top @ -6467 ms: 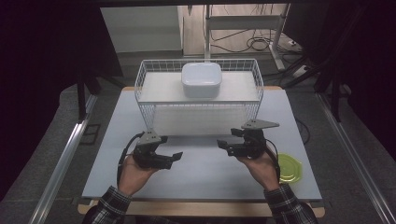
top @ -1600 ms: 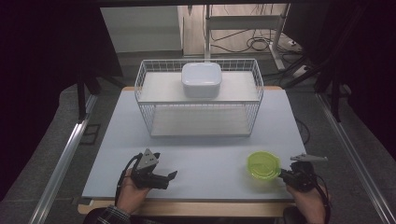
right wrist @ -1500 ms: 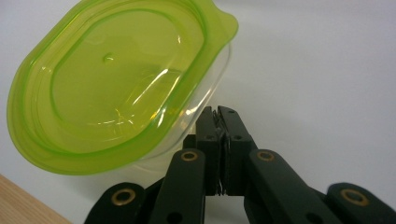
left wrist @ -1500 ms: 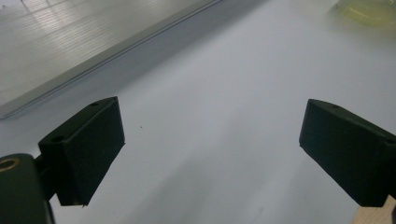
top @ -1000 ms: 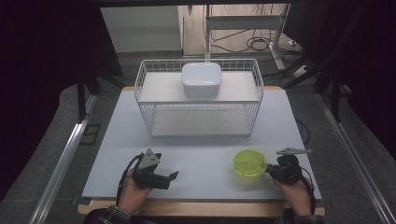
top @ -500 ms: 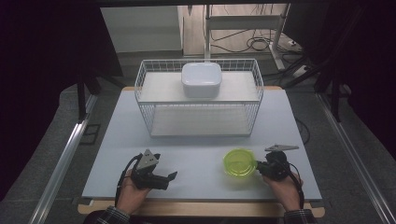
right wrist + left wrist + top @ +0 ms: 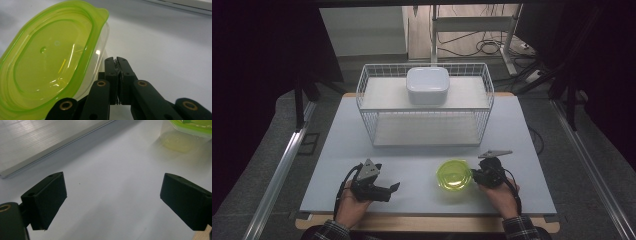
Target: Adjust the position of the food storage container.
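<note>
Nearest, at the bottom edge of the high view: two hands in checked sleeves, each around a black gripper, on a pale table (image 7: 412, 150).

Left hand (image 7: 349, 207) low on the table's left. Left gripper (image 7: 392, 191) pointing right, fingers wide apart with nothing between them, only bare table beneath in the left gripper view (image 7: 112, 202).

Right hand (image 7: 502, 192) on the right. Right gripper (image 7: 473, 177) pointing left, fingers pressed flat together with nothing visible between them, seen close in the right gripper view (image 7: 117, 60).

Just left of those closed fingertips: a clear tub with a lime-green lid (image 7: 454, 175), standing upright on the table, its clear wall right against the side of the fingers or a hair off it; cannot tell which. From the right gripper view, the tub (image 7: 50, 62) looks oval, long axis running roughly alongside the fingers, small lid tab at the far end.

Right gripper plainly the nearer one; left gripper well apart, with the tub (image 7: 182, 135) at the far upper right of its own view. Judging by that, likely a sideways push toward the table's middle, over open surface with nothing in the way.

Farther back, mid-table: a white wire basket (image 7: 427, 125) with two levels, lower shelf bare, front side open to the tub. On its top shelf, a white lidded box (image 7: 427, 85).

Beyond the table: dark floor and loose cables (image 7: 492, 47).
</note>
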`<state>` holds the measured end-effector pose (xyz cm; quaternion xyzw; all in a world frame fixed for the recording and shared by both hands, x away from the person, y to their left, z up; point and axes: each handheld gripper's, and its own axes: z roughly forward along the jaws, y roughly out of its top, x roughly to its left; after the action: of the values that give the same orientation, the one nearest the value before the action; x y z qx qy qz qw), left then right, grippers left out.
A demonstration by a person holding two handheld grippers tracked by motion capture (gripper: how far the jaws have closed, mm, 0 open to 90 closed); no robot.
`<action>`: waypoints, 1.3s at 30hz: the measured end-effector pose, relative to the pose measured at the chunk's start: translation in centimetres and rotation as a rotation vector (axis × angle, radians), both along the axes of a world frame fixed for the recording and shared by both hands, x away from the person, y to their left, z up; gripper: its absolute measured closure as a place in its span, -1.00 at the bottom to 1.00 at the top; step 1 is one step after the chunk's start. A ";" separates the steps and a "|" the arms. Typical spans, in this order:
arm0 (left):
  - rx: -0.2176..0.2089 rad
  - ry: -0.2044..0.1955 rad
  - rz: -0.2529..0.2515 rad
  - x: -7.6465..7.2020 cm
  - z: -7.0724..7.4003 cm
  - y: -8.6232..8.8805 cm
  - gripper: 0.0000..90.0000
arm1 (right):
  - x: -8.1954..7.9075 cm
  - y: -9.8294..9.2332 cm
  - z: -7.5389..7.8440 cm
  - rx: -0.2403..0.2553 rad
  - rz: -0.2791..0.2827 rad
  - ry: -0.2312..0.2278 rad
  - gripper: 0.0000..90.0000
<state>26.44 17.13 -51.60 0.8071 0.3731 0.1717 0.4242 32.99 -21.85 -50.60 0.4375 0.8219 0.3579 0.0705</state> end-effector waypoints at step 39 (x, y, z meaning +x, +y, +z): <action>0.037 0.001 -0.027 -0.6 -0.3 -0.2 -0.86 | -0.3 3.3 -0.5 -0.036 0.081 -0.034 0.73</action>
<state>25.85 16.91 -51.89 0.8197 0.3591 0.1726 0.4115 32.71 -18.55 -51.05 0.3963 0.8440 0.3530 0.0775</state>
